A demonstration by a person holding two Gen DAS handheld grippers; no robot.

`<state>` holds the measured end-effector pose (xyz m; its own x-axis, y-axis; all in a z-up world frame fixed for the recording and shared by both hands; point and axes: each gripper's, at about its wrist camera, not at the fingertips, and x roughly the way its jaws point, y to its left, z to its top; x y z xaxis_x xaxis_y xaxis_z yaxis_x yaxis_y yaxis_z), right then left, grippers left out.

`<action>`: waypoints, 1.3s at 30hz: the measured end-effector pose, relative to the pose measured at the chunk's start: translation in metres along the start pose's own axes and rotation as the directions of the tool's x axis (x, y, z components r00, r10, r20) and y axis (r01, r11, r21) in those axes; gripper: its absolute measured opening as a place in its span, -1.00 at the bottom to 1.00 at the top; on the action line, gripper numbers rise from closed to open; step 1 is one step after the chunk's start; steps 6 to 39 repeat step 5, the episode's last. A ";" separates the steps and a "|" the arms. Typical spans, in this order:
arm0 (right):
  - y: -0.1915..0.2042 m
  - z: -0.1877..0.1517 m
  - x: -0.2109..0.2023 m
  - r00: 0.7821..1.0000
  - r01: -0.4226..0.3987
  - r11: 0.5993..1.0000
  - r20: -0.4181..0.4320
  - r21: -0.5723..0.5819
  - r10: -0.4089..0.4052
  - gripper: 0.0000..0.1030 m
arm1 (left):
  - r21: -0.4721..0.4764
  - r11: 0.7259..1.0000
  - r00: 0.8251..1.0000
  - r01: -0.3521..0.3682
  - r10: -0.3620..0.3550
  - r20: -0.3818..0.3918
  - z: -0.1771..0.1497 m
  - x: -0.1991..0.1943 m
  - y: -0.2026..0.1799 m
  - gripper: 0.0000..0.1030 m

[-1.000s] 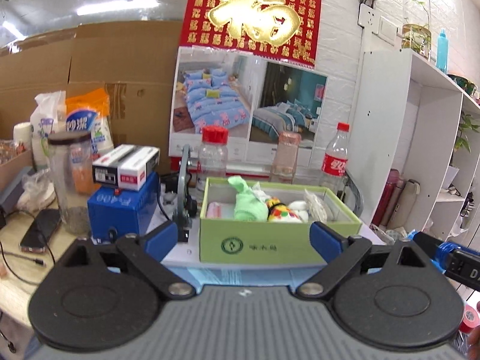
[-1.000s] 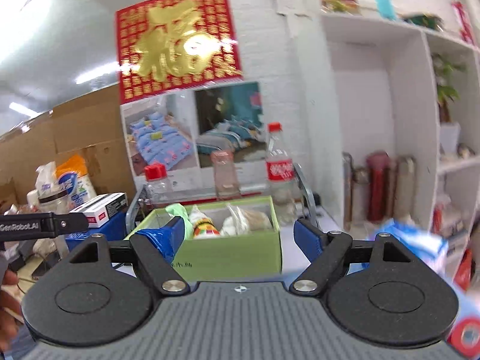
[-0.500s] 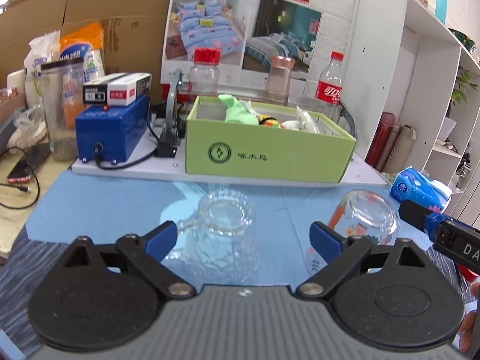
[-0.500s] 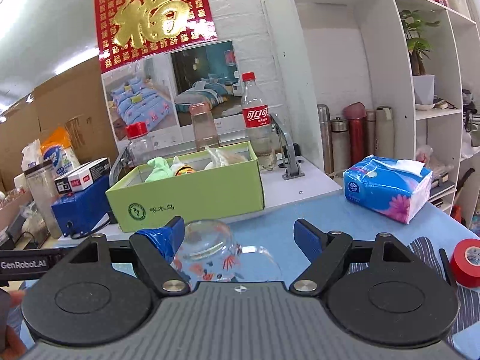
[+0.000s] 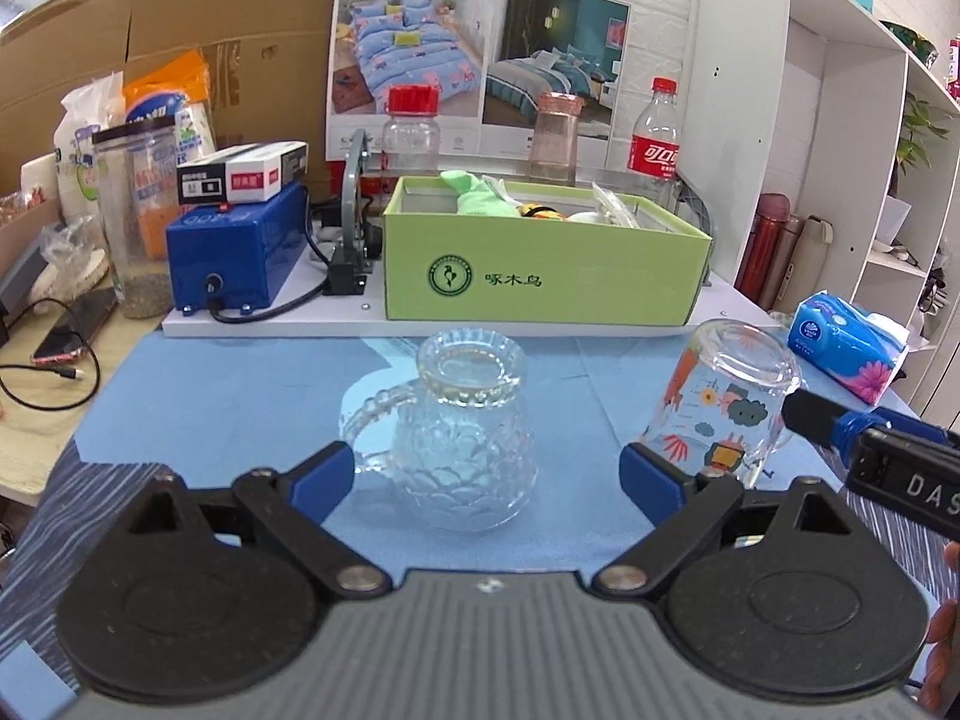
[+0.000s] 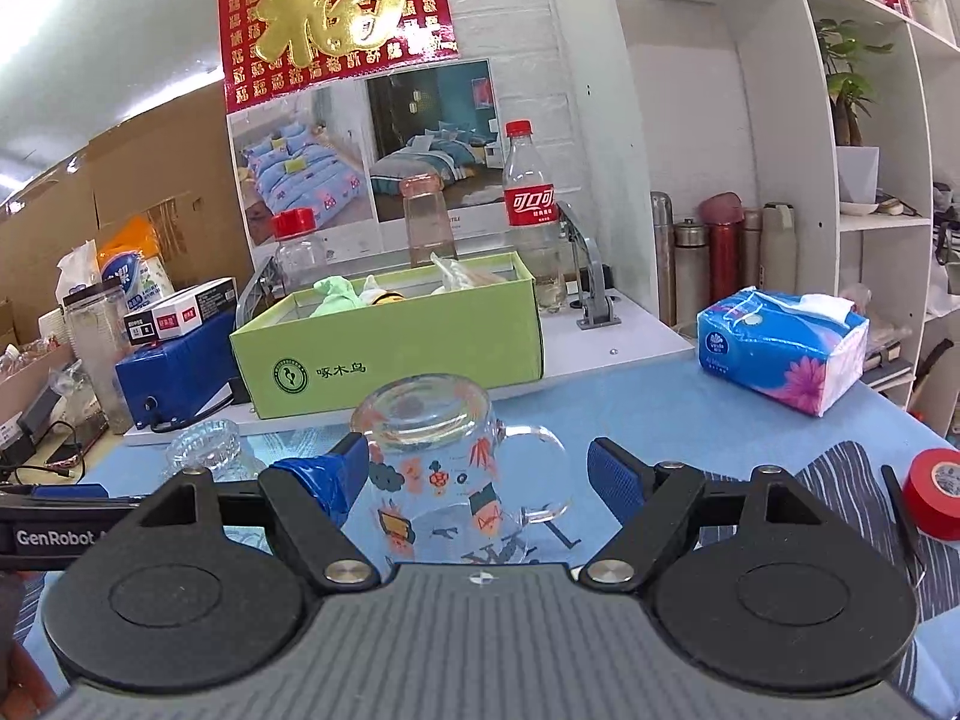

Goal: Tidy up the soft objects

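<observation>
A green cardboard box (image 5: 540, 276) stands behind the blue mat and holds soft things: a light green cloth (image 5: 477, 198), a yellow toy (image 5: 543, 213) and a clear bag. My left gripper (image 5: 486, 474) is open low over the mat, and an upturned textured glass mug (image 5: 462, 432) stands between its fingers, untouched. My right gripper (image 6: 474, 474) is open around an upturned painted glass mug (image 6: 444, 468). Its left pad sits close to the mug's wall, while its right pad is apart from the handle. The green box (image 6: 390, 342) lies beyond it.
A blue tissue pack (image 6: 780, 348) lies on the mat at right and a red tape roll (image 6: 939, 492) near the right edge. Left of the box stand a blue device (image 5: 240, 252) and a tall jar (image 5: 135, 216). Bottles line up behind the box, with white shelves at right.
Both grippers have sunk and tipped downward toward the mat. The two upturned glass mugs, out of view a second ago, now stand between the fingers. Neither jaw has changed width.
</observation>
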<state>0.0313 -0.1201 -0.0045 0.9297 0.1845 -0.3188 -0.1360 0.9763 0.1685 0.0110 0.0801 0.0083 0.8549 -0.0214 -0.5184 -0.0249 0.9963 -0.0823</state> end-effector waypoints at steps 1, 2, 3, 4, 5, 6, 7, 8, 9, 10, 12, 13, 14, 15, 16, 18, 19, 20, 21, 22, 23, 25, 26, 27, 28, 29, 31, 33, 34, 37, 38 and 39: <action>0.000 -0.001 0.000 1.000 0.000 1.000 -0.005 -0.001 0.000 0.29 | 0.001 1.000 1.000 0.002 -0.002 0.009 -0.002 -0.002 0.001 0.82; 0.001 -0.003 0.000 1.000 0.004 1.000 -0.011 -0.005 -0.004 0.29 | 0.003 1.000 1.000 0.000 0.000 0.014 -0.003 -0.003 0.001 0.82; 0.002 -0.004 0.001 1.000 0.008 1.000 -0.017 -0.011 -0.009 0.29 | 0.003 1.000 1.000 -0.003 0.003 0.016 -0.003 -0.004 0.001 0.82; 0.003 -0.006 0.001 1.000 0.013 1.000 -0.021 -0.018 -0.013 0.29 | 0.004 1.000 1.000 -0.001 0.001 0.016 -0.003 -0.004 0.001 0.82; 0.003 -0.006 0.000 1.000 0.014 1.000 -0.023 -0.021 -0.015 0.29 | 0.003 1.000 1.000 0.002 -0.002 0.015 -0.003 -0.006 0.001 0.82; 0.003 -0.006 0.000 1.000 0.014 1.000 -0.023 -0.021 -0.015 0.29 | 0.003 1.000 1.000 0.002 -0.002 0.015 -0.003 -0.006 0.001 0.82; 0.003 -0.006 0.000 1.000 0.014 1.000 -0.023 -0.021 -0.015 0.29 | 0.003 1.000 1.000 0.002 -0.002 0.015 -0.003 -0.006 0.001 0.82; 0.003 -0.006 0.000 1.000 0.014 1.000 -0.023 -0.021 -0.015 0.29 | 0.003 1.000 1.000 0.002 -0.002 0.015 -0.003 -0.006 0.001 0.82; 0.003 -0.006 0.000 1.000 0.014 1.000 -0.023 -0.021 -0.015 0.29 | 0.003 1.000 1.000 0.002 -0.002 0.015 -0.003 -0.006 0.001 0.82; 0.003 -0.006 0.000 1.000 0.014 1.000 -0.023 -0.021 -0.015 0.29 | 0.003 1.000 1.000 0.002 -0.002 0.015 -0.003 -0.006 0.001 0.82; 0.003 -0.006 0.000 1.000 0.014 1.000 -0.023 -0.021 -0.015 0.29 | 0.003 1.000 1.000 0.002 -0.002 0.015 -0.003 -0.006 0.001 0.82; 0.003 -0.006 0.000 1.000 0.014 1.000 -0.023 -0.021 -0.015 0.29 | 0.003 1.000 1.000 0.002 -0.002 0.015 -0.003 -0.006 0.001 0.82; 0.003 -0.006 0.000 1.000 0.014 1.000 -0.023 -0.021 -0.015 0.29 | 0.003 1.000 1.000 0.002 -0.002 0.015 -0.003 -0.006 0.001 0.82; 0.003 -0.006 0.000 1.000 0.014 1.000 -0.023 -0.021 -0.015 0.29 | 0.003 1.000 1.000 0.002 -0.002 0.015 -0.003 -0.006 0.001 0.82; 0.003 -0.006 0.000 1.000 0.014 1.000 -0.023 -0.021 -0.015 0.29 | 0.003 1.000 1.000 0.002 -0.002 0.015 -0.003 -0.006 0.001 0.82; 0.003 -0.006 0.000 1.000 0.014 1.000 -0.023 -0.021 -0.015 0.29 | 0.003 1.000 1.000 0.002 -0.002 0.015 -0.003 -0.006 0.001 0.82; 0.003 -0.006 0.000 1.000 0.014 1.000 -0.023 -0.021 -0.015 0.29 | 0.003 1.000 1.000 0.002 -0.002 0.015 -0.003 -0.006 0.001 0.82; 0.003 -0.006 0.000 1.000 0.014 1.000 -0.023 -0.021 -0.015 0.29 | 0.003 1.000 1.000 0.002 -0.002 0.015 -0.003 -0.006 0.001 0.82; 0.003 -0.006 0.000 1.000 0.014 1.000 -0.023 -0.021 -0.015 0.29 | 0.003 1.000 1.000 0.002 -0.002 0.015 -0.003 -0.006 0.001 0.82; 0.003 -0.006 0.000 1.000 0.014 1.000 -0.023 -0.021 -0.015 0.29 | 0.003 1.000 1.000 0.002 -0.002 0.015 -0.003 -0.006 0.001 0.82; 0.003 -0.006 0.000 1.000 0.014 1.000 -0.023 -0.021 -0.015 0.29 | 0.003 1.000 1.000 0.002 -0.002 0.015 -0.003 -0.006 0.001 0.82; 0.003 -0.006 0.000 1.000 0.014 1.000 -0.023 -0.021 -0.015 0.29 | 0.003 1.000 1.000 0.002 -0.002 0.015 -0.003 -0.006 0.001 0.82; 0.003 -0.006 0.000 1.000 0.014 1.000 -0.023 -0.021 -0.015 0.29 | 0.003 1.000 1.000 0.002 -0.002 0.015 -0.003 -0.006 0.001 0.82; 0.003 -0.006 0.000 1.000 0.014 1.000 -0.023 -0.021 -0.015 0.29 | 0.003 1.000 1.000 0.002 -0.002 0.015 -0.003 -0.006 0.001 0.82; 0.003 -0.006 0.000 1.000 0.014 1.000 -0.023 -0.021 -0.015 0.29 | 0.003 1.000 1.000 0.002 -0.002 0.015 -0.003 -0.006 0.001 0.82; 0.003 -0.006 0.000 1.000 0.014 1.000 -0.023 -0.021 -0.015 0.29 | 0.003 1.000 1.000 0.002 -0.002 0.015 -0.003 -0.006 0.001 0.82; 0.003 -0.006 0.000 1.000 0.014 1.000 -0.023 -0.021 -0.015 0.29 | 0.003 1.000 1.000 0.002 -0.002 0.015 -0.003 -0.006 0.001 0.82; 0.003 -0.006 0.000 1.000 0.014 1.000 -0.023 -0.021 -0.015 0.29 | 0.003 1.000 1.000 0.002 -0.002 0.015 -0.003 -0.006 0.001 0.82; 0.003 -0.006 0.000 1.000 0.014 1.000 -0.023 -0.021 -0.015 0.29 | 0.003 1.000 1.000 0.002 -0.002 0.015 -0.003 -0.006 0.001 0.82; 0.003 -0.006 0.000 1.000 0.014 1.000 -0.023 -0.021 -0.015 0.29 | 0.003 1.000 1.000 0.002 -0.002 0.015 -0.003 -0.006 0.001 0.82; 0.003 -0.006 0.000 1.000 0.014 1.000 -0.023 -0.021 -0.015 0.29 | 0.003 1.000 1.000 0.002 -0.002 0.015 -0.003 -0.006 0.001 0.82; 0.003 -0.006 0.000 1.000 0.014 1.000 -0.023 -0.021 -0.015 0.29 | 0.003 1.000 1.000 0.002 -0.002 0.015 -0.003 -0.006 0.001 0.82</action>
